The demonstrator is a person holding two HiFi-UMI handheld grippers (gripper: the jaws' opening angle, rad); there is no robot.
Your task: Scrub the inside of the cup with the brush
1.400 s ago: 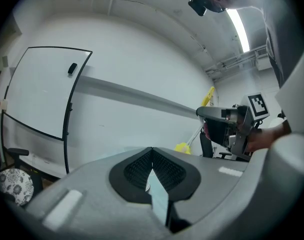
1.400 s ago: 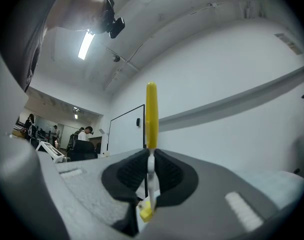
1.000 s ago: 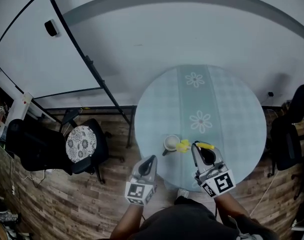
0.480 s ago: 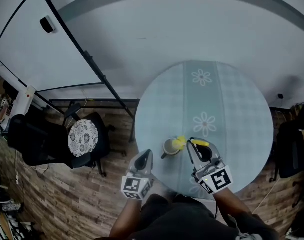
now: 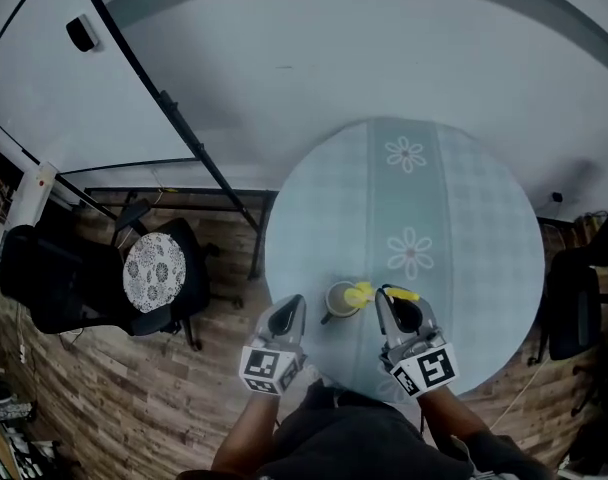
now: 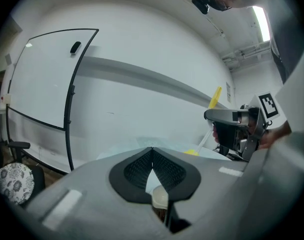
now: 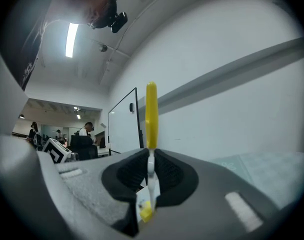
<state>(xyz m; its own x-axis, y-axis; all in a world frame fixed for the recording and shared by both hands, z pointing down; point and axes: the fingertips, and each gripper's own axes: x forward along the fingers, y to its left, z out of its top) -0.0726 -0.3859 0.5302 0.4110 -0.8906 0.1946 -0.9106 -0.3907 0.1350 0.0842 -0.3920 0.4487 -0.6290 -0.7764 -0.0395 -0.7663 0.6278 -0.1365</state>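
Note:
A cream cup (image 5: 341,298) stands near the front edge of the round table (image 5: 464,228), its handle turned toward me on the left. My right gripper (image 5: 397,304) is shut on the yellow brush (image 5: 362,293), whose bristle head lies at the cup's right rim. In the right gripper view the brush (image 7: 151,115) stands up between the pads of that gripper (image 7: 149,170). My left gripper (image 5: 293,306) hovers just left of the cup, apart from it. Its jaws (image 6: 152,151) are shut and empty, with the cup (image 6: 159,198) showing below them.
A whiteboard on a black stand (image 5: 184,138) rises left of the table. A chair with a flowered cushion (image 5: 152,273) sits on the wood floor at the left. Another black chair (image 5: 574,313) is at the table's right edge. The tablecloth carries flower prints (image 5: 412,250).
The head view has shifted slightly. The brush head has edged a little closer to the cup's rim. Both grippers keep nearly the same places.

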